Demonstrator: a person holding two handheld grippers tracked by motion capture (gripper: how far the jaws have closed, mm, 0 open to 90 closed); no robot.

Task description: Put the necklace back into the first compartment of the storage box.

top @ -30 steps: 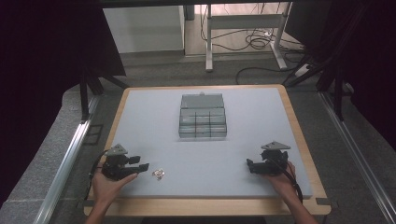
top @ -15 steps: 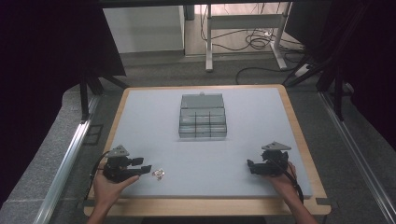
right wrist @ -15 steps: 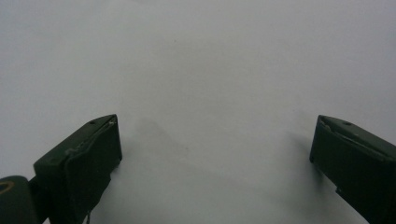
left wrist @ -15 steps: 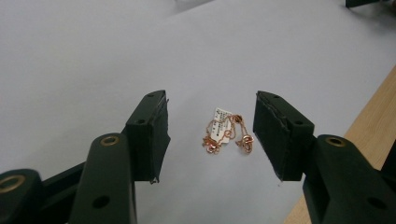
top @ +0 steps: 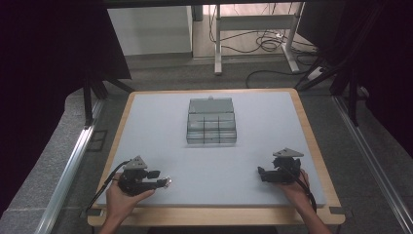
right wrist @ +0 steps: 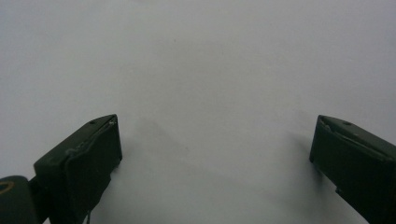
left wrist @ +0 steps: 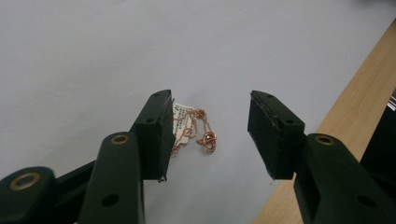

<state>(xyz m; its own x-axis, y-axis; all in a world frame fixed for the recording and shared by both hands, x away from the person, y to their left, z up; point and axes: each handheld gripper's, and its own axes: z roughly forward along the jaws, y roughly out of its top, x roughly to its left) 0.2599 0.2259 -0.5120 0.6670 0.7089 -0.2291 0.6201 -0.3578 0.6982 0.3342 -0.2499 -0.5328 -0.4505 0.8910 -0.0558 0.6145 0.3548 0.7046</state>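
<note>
A thin rose-gold chain (left wrist: 200,132) with a small white tag lies on the grey mat (left wrist: 93,56). It sits between the jaws of my left gripper (left wrist: 210,133), close to the left jaw and touching neither pad that I can see. Those jaws have just been closing and still stand apart. In the high view the left gripper (top: 162,179) is at the front left with the chain (top: 168,182) at its tips. My right gripper (top: 261,175) rests at the front right, open, with only bare mat between the jaws of the right gripper (right wrist: 215,149).
A clear plastic compartment box (top: 211,123) with its lid raised stands at the middle back of the mat. The wooden table edge (left wrist: 355,98) runs close beside the left gripper. A person's hands hold both grippers from the front edge.
The left gripper has slid right to the chain, which now lies between its jaws, and the jaws stand narrower. The right gripper has stayed put.
</note>
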